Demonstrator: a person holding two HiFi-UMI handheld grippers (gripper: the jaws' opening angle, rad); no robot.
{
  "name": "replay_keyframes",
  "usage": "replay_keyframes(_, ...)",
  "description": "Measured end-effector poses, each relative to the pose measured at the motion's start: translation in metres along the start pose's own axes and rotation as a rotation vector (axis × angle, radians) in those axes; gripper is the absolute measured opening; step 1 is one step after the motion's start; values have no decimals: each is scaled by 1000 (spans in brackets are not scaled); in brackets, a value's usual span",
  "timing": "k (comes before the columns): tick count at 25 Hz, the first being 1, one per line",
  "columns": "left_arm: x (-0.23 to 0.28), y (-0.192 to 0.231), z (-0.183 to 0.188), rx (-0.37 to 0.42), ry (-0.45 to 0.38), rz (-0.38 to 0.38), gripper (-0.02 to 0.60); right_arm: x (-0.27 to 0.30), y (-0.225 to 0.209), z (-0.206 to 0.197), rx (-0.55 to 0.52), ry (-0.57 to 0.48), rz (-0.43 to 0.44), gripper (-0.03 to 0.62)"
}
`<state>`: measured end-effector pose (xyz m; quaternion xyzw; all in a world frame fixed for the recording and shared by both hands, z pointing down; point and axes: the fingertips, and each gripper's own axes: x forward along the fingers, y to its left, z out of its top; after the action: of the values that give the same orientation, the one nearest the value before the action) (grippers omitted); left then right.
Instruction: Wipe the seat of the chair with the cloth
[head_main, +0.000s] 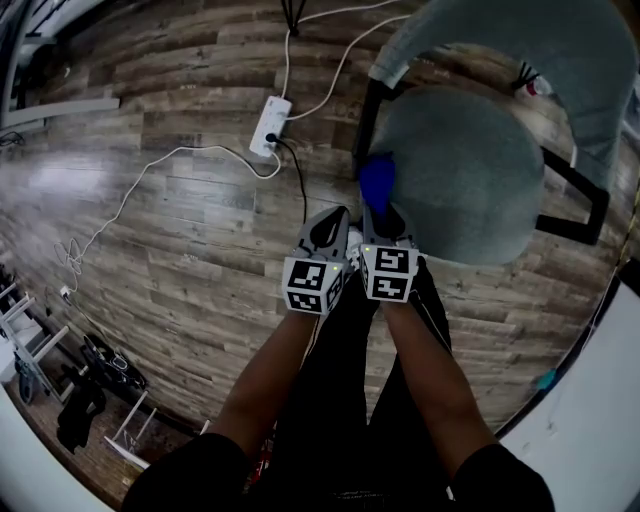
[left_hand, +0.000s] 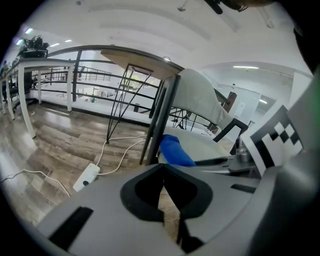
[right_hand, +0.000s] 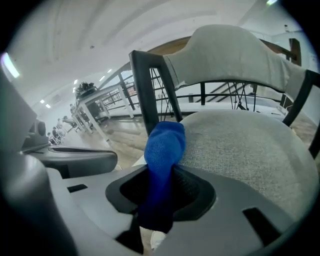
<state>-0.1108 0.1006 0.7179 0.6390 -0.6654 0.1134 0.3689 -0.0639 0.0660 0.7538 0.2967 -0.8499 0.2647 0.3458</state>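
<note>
The chair has a round grey fabric seat, a grey backrest and a black frame. A blue cloth is pinched in my right gripper, which is shut on it at the seat's near left edge; the cloth's free end rests at the seat's rim. My left gripper is beside it over the floor, shut with nothing between its jaws.
A white power strip lies on the wooden floor left of the chair, with white cables and a black cable running from it. A table on thin black legs stands behind the chair. My legs are below the grippers.
</note>
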Motion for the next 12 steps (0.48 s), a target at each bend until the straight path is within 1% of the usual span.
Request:
replay_keyframes(6, 0, -8, -5, 4, 11, -6, 2, -5, -12, -2, -6, -6, -63, 120)
replay_keyframes(12, 3, -46, -12, 0, 19, -32, 2, -17, -32, -6, -28, -27, -82, 120)
